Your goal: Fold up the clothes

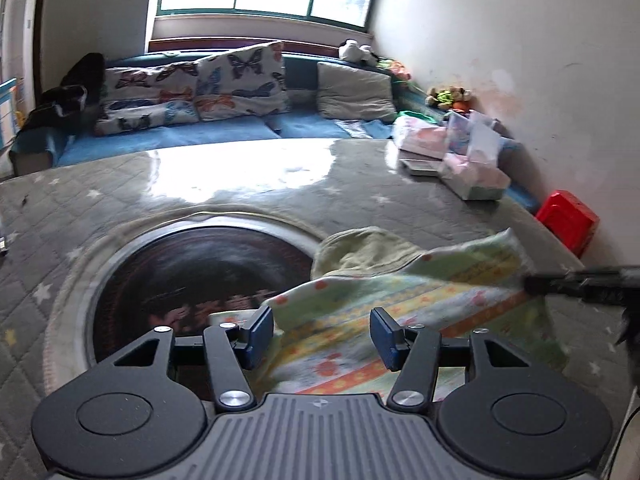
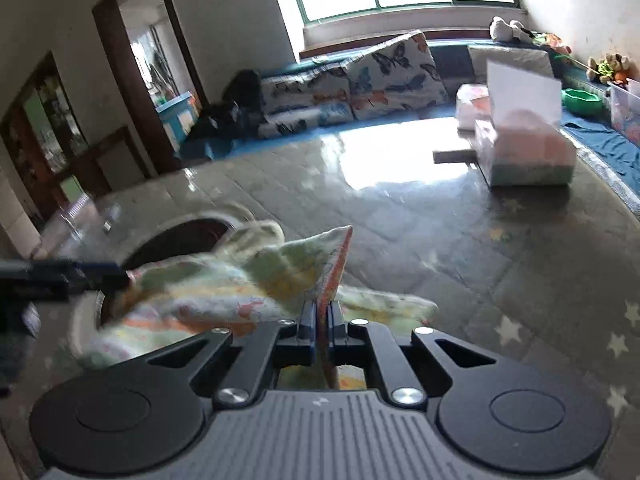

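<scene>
A small patterned garment [image 1: 400, 304], pale green and yellow with orange prints, lies on a grey quilted table cover [image 1: 80, 208] beside a dark round inset [image 1: 192, 276]. My left gripper [image 1: 322, 338] is open, its blue pads either side of the garment's near edge. My right gripper [image 2: 322, 320] is shut on a fold of the garment [image 2: 224, 284] and lifts that edge upright. The right gripper's tip [image 1: 560, 282] shows at the garment's right edge in the left wrist view. The left gripper's tip [image 2: 80, 274] shows at the garment's left in the right wrist view.
Clear plastic boxes [image 1: 476, 168] with pink contents stand at the table's far right; they also show in the right wrist view [image 2: 528, 152]. A red box [image 1: 568, 220] sits by the wall. A blue sofa [image 1: 240, 128] with butterfly cushions lies behind the table.
</scene>
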The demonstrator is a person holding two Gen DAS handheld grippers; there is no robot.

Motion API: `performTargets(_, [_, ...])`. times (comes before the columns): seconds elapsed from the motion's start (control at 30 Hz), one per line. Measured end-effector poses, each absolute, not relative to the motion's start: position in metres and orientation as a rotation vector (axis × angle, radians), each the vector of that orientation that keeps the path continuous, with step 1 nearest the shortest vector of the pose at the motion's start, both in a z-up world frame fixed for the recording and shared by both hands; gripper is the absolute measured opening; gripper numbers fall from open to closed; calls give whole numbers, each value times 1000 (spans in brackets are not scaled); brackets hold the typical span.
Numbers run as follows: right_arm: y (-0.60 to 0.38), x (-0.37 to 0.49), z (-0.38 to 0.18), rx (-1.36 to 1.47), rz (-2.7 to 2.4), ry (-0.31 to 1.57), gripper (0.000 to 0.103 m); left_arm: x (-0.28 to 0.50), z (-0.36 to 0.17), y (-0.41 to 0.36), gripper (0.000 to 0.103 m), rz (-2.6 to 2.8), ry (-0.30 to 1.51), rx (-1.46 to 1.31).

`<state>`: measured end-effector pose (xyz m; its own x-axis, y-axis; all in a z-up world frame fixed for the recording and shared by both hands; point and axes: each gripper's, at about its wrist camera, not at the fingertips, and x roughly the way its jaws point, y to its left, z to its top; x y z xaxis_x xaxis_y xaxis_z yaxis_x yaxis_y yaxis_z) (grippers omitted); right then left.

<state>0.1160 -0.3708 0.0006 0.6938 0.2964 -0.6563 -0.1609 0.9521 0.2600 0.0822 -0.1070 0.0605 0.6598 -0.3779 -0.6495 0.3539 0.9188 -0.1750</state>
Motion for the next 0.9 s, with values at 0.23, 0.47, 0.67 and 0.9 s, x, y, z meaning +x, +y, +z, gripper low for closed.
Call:
performTargets(0.23, [-373,125,-4,165,201,772,14,83,62,-135,57,-498,733,-10])
performTargets(0.47, [-341,157,9,107,310,712,18,90,47,-165,55,-560,756,0])
performTargets(0.67, [-310,192,-16,54,373,789,18,79,31,-177,54,-611,786,17])
performTargets(0.9, [-308,175,-19,18,395,797,23,62,26,-170,54,-631,787,7])
